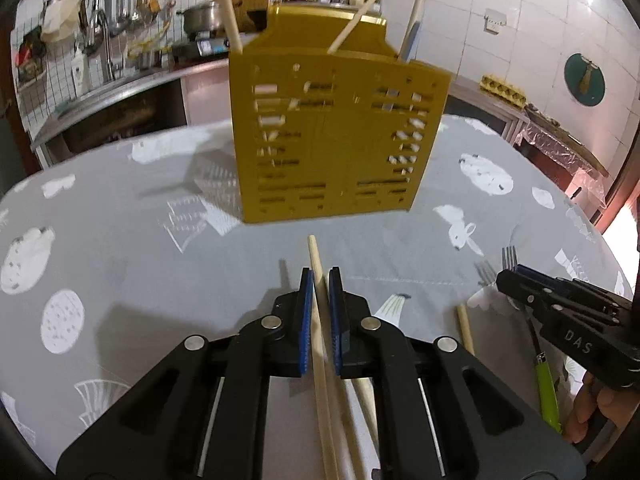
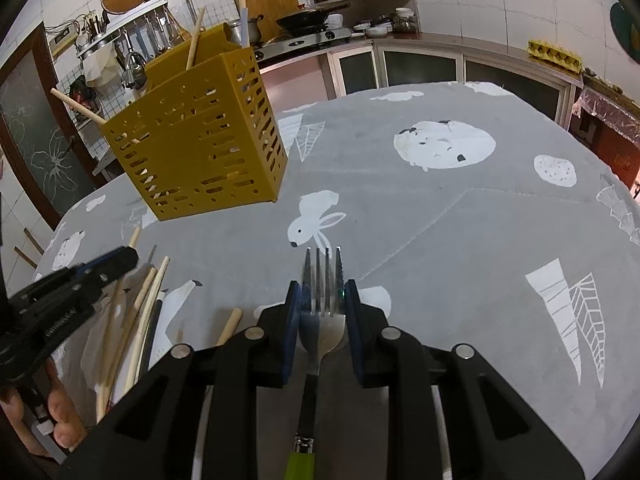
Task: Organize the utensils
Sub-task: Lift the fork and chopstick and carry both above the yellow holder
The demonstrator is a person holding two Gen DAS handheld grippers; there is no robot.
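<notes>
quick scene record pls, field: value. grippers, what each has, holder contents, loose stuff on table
left gripper: straddles a wooden chopstick; whether the pads clamp it cannot be told
right gripper: around the fork, tines forward, green handle behind; contact unclear
holder: yellow slotted caddy, upright on the table, ahead of both grippers
holder contents: several wooden sticks poking out of the top, one blue-and-white handle
loose items: more chopsticks lying beside the left gripper
table: grey cloth with white rabbit and carrot prints
</notes>
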